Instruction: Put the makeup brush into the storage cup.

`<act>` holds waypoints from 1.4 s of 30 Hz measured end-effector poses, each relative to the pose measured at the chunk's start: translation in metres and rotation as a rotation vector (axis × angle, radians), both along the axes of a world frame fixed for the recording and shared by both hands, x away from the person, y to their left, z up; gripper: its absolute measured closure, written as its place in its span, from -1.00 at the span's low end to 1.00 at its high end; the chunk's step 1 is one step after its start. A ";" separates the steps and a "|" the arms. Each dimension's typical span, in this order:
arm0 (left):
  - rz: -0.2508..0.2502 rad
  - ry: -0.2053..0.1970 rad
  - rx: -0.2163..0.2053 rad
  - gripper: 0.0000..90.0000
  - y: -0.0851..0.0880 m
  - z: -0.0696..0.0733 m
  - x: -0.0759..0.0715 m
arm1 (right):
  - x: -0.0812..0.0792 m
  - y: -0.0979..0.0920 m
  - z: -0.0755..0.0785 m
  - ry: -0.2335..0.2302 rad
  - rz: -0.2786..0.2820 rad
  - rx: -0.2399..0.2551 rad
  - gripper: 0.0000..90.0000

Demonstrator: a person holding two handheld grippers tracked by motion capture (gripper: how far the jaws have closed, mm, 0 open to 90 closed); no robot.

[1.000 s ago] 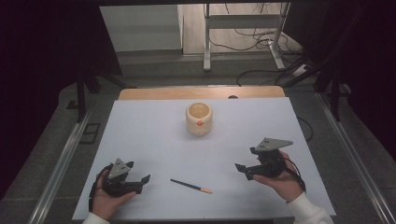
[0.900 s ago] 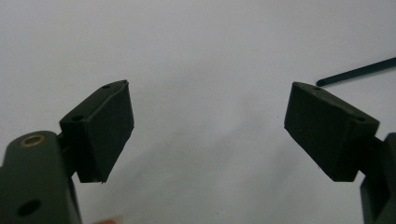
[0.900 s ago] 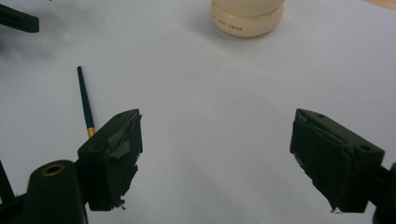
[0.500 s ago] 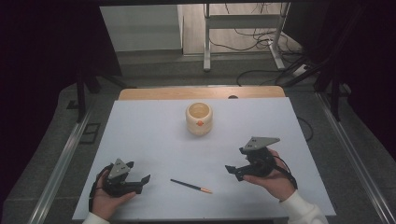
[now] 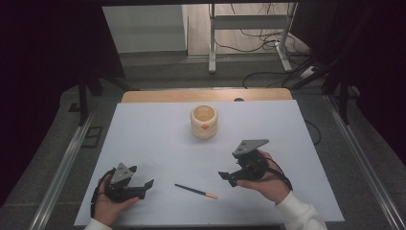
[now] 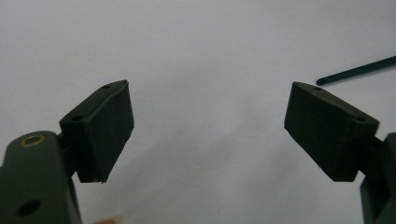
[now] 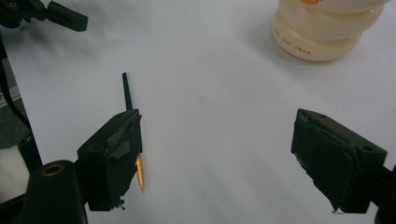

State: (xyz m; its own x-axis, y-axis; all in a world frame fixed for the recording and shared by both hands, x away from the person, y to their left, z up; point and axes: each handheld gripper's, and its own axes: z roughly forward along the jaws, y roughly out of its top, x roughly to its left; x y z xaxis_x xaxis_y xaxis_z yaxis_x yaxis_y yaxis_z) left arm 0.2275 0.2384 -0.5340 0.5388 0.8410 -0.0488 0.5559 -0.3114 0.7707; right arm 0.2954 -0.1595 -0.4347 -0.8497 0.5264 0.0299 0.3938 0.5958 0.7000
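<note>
Your right gripper [image 5: 229, 177] has moved left toward the pen [image 5: 196, 190], jaws apart and empty. Pen lies flat on the table [image 5: 153, 139] between both grippers. Your left gripper [image 5: 146, 188] rests, jaws apart.

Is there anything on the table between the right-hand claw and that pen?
Nothing: in the high view, only bare white table separates the right gripper from the pen.
</note>
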 end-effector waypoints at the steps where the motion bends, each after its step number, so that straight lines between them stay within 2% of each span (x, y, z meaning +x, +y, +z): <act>1: 0.000 0.000 0.000 -0.63 0.000 0.000 0.000 | 0.000 0.001 0.000 0.001 0.001 -0.002 -0.63; 24: -0.002 -0.003 0.004 -0.63 0.001 0.000 0.000 | 0.000 0.035 -0.002 0.040 0.080 -0.018 -0.63; 36: -0.005 -0.004 0.002 -0.63 0.000 0.000 0.000 | -0.003 0.055 -0.009 0.072 0.123 -0.055 -0.63; 42: -0.007 -0.006 0.004 -0.63 0.000 0.001 -0.001 | -0.003 0.062 -0.016 0.092 0.135 -0.092 -0.63</act>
State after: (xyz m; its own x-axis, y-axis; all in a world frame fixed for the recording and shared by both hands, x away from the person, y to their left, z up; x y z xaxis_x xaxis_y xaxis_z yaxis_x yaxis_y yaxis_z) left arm 0.2269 0.2382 -0.5335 0.5450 0.8374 -0.0424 0.5493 -0.3183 0.7726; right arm 0.2927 -0.0971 -0.4503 -0.9089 0.4115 0.0681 0.3657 0.7076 0.6046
